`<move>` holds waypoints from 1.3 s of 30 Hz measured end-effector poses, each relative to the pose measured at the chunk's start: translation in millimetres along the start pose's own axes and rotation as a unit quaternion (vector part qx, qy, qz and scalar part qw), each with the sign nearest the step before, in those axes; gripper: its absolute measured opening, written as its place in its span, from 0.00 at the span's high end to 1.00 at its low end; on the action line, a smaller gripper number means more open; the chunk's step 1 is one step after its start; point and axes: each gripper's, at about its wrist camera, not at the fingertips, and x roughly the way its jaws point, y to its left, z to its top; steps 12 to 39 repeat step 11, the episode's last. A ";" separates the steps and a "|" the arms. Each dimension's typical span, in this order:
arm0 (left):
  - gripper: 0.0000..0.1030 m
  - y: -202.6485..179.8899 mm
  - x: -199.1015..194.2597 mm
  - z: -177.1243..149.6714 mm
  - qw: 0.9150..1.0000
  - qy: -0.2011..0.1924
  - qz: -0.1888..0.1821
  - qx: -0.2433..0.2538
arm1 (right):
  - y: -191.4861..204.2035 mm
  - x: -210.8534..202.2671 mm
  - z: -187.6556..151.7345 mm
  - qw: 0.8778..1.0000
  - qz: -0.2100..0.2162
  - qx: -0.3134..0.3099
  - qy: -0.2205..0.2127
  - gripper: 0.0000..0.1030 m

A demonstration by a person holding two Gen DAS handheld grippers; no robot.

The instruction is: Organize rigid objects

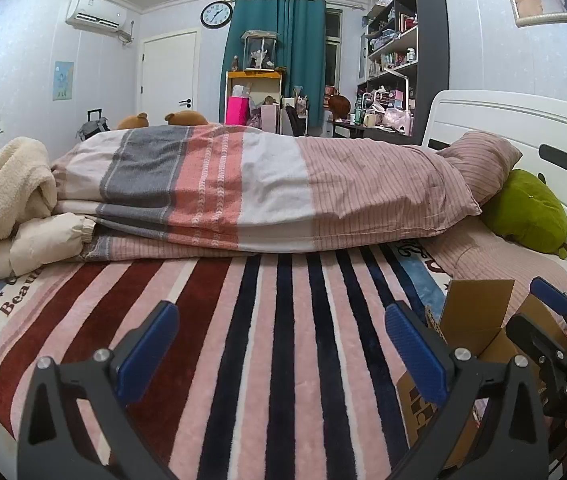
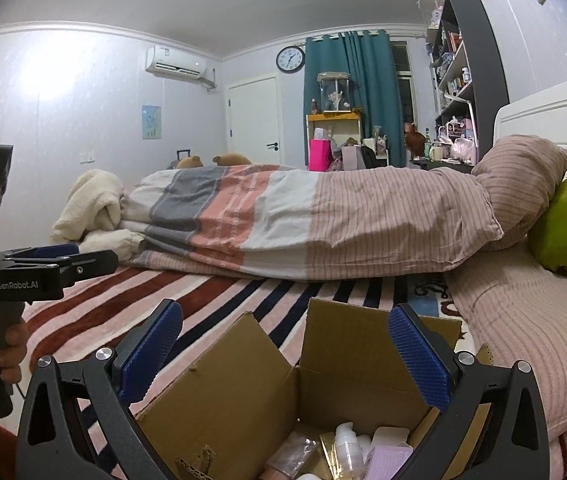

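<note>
An open cardboard box (image 2: 243, 392) sits on the striped blanket at the near edge of the bed; it also shows at the right in the left wrist view (image 1: 471, 316). Inside it lie a white pump bottle (image 2: 348, 446), a pink carton (image 2: 389, 460) and a clear wrapped item (image 2: 293, 452). My right gripper (image 2: 285, 360) is open and empty, just above the box opening. My left gripper (image 1: 283, 356) is open and empty over the striped blanket (image 1: 267, 320), left of the box. It shows from the side in the right wrist view (image 2: 59, 258).
A folded striped duvet (image 1: 243, 184) lies across the bed's middle. A cream fleece bundle (image 1: 19, 200) is at its left, a pink pillow (image 1: 479, 160) and green plush (image 1: 531, 212) at the right by the white headboard (image 1: 523, 120). Shelves and a desk stand beyond.
</note>
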 end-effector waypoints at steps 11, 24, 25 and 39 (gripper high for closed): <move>0.01 3.1 1.8 -0.7 1.000 -0.001 0.001 -0.001 | 0.7 -0.2 -0.5 1.000 -0.001 0.000 0.000 0.00; 0.01 3.1 1.8 -0.7 1.000 -0.001 0.001 -0.001 | 0.7 -0.2 -0.5 1.000 -0.001 0.000 0.000 0.00; 0.01 3.1 1.8 -0.7 1.000 -0.001 0.001 -0.001 | 0.7 -0.2 -0.5 1.000 -0.001 0.000 0.000 0.00; 0.01 3.1 1.8 -0.7 1.000 -0.001 0.001 -0.001 | 0.7 -0.2 -0.5 1.000 -0.001 0.000 0.000 0.00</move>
